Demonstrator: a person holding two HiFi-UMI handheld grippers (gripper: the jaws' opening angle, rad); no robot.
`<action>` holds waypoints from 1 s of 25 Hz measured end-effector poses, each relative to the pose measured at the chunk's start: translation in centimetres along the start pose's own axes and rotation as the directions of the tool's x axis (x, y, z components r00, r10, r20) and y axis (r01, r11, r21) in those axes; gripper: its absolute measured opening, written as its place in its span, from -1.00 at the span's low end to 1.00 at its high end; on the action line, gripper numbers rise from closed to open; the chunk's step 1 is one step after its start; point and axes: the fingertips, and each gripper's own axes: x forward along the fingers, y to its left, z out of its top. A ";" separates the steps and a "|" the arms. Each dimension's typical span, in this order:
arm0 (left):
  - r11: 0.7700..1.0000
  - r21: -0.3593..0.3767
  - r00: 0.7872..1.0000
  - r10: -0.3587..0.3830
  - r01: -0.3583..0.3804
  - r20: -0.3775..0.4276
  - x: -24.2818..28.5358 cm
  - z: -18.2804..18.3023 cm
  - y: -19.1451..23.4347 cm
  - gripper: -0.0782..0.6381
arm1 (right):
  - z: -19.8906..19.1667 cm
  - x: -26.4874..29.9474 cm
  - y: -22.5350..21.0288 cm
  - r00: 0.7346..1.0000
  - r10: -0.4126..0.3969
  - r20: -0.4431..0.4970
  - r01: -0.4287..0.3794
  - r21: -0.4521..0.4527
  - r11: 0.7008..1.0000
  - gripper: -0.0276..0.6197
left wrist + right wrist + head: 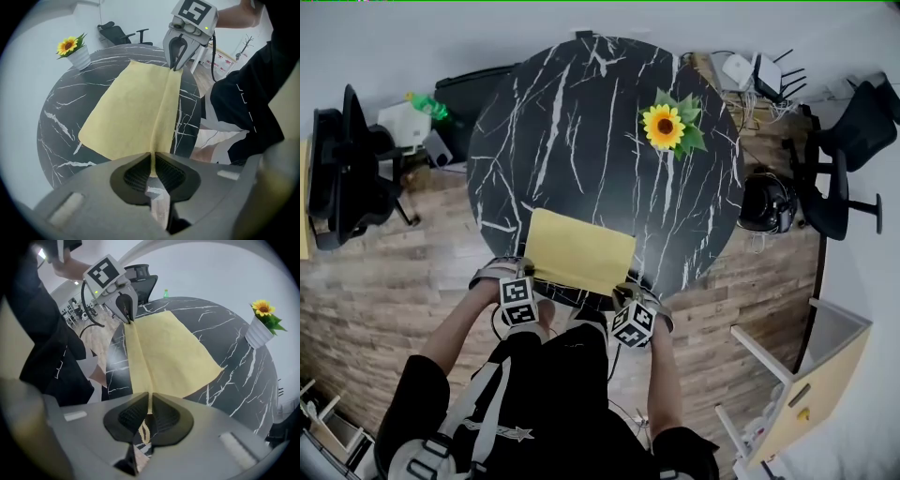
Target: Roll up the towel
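The left gripper point(152, 165) and right gripper point(149, 409) each clench a near corner of the yellow towel point(579, 251). Ahead of the jaws it lies spread on the black marble table point(581, 122). A potted sunflower point(667, 127) stands well beyond it (toward the right gripper's side).

On the black table point(572, 122), the left claw point(528, 278) and right claw point(624, 293) sit at near corners of the yellow towel point(581, 251).

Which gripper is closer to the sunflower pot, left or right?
Right. The right gripper pinches the near edge of the towel on the side of the sunflower pot; the left gripper pinches its other end, farther off.
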 end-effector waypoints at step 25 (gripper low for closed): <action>0.986 -0.030 0.979 0.165 -0.163 0.117 -3.2 0.5 -0.8 -0.09 | 0.7 -2.8 1.5 0.961 -0.265 0.083 0.268 -0.023 0.963 -0.40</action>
